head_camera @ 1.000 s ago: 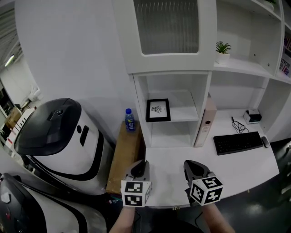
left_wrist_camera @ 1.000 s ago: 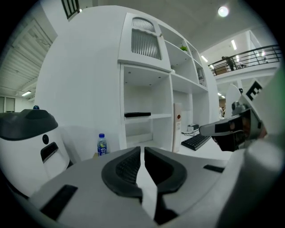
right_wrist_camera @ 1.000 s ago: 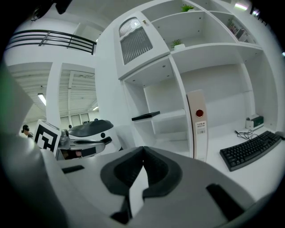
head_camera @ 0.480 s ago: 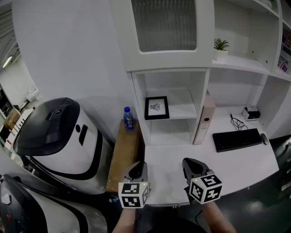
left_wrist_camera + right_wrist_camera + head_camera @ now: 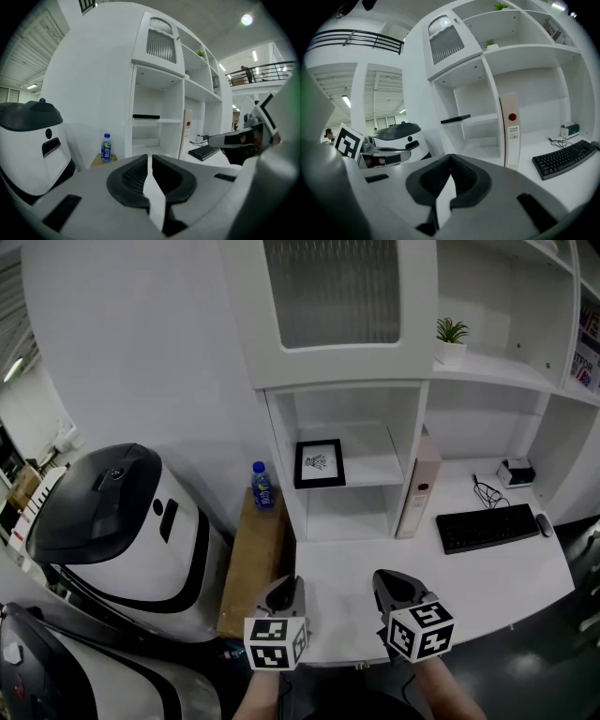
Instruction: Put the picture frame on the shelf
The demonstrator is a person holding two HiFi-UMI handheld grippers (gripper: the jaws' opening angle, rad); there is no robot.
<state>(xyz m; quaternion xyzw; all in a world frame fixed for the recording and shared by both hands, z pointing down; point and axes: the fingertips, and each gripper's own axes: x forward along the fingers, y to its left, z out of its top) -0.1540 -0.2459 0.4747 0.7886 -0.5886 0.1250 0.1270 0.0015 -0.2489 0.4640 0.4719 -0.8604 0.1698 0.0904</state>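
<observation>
Nothing is legible: the labels on the bottle (image 5: 262,486) and binder (image 5: 511,140) are too small.

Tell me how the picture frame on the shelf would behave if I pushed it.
The picture frame lies flat on the shelf and looks thin and rigid, so it would probably slide, not tip. It sits near the front edge, so a pull might drop it. Likely light.

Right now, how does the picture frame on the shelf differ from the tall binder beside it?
The picture frame lies flat on the shelf; the binder stands upright on the desk, just outside that shelf. The picture frame is squarish with a black border; the binder is tall, narrow and pale, with a red dot on its spine. Both are rectangular and neither is held.
</observation>
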